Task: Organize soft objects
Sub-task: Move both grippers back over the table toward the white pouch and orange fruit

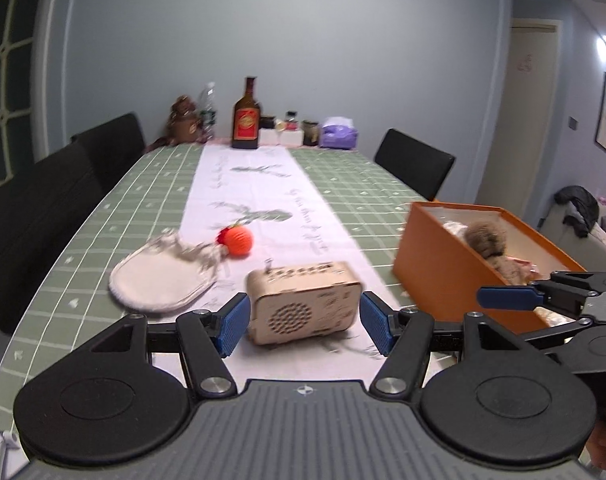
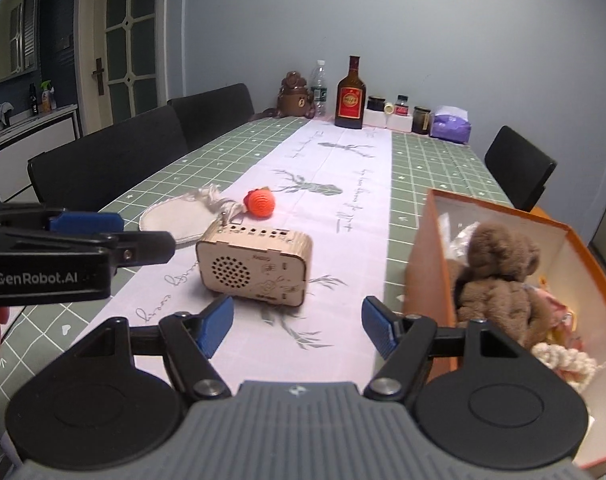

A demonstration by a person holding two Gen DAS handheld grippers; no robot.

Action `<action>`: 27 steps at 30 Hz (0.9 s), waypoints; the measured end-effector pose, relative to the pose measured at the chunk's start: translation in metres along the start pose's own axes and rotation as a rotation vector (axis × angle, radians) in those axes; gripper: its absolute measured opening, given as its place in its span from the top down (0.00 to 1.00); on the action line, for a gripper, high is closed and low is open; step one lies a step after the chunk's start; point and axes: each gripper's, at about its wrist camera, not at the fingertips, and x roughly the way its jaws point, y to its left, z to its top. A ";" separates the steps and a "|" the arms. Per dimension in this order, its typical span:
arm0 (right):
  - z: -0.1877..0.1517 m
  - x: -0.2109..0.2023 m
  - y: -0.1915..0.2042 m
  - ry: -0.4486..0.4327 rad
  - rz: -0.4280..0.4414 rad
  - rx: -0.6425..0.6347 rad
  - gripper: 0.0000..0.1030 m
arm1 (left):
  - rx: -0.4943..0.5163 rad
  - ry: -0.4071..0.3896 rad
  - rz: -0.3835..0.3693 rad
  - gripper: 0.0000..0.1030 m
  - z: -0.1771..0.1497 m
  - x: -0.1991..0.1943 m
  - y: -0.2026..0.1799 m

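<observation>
Both the left gripper and the right gripper stand open and empty over the near table. The brown teddy lies in the orange box on the right, while an orange ball and a pale pouch rest farther left.

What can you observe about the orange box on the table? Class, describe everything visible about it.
The orange box is an open, lidless rectangular box that looks like cardboard, orange outside and white inside. It sits upright on the green checked tablecloth, to the right of the white runner and the wooden speaker. Inside lie a brown plush bear, a cream knitted item and something pinkish that is hard to identify. Neither tool touches it.
</observation>
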 end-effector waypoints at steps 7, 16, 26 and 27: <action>0.018 0.024 0.011 0.019 0.028 -0.039 0.32 | -0.050 0.036 0.042 0.28 0.005 0.009 0.032; 0.060 0.059 0.013 0.060 0.064 -0.074 0.32 | -0.061 0.111 0.131 0.28 0.031 0.037 0.070; 0.106 0.118 0.009 0.159 0.109 -0.096 0.29 | -0.033 0.217 0.191 0.18 0.040 0.106 0.079; 0.109 0.124 0.009 0.169 0.112 -0.104 0.26 | -0.039 0.224 0.179 0.14 0.040 0.114 0.079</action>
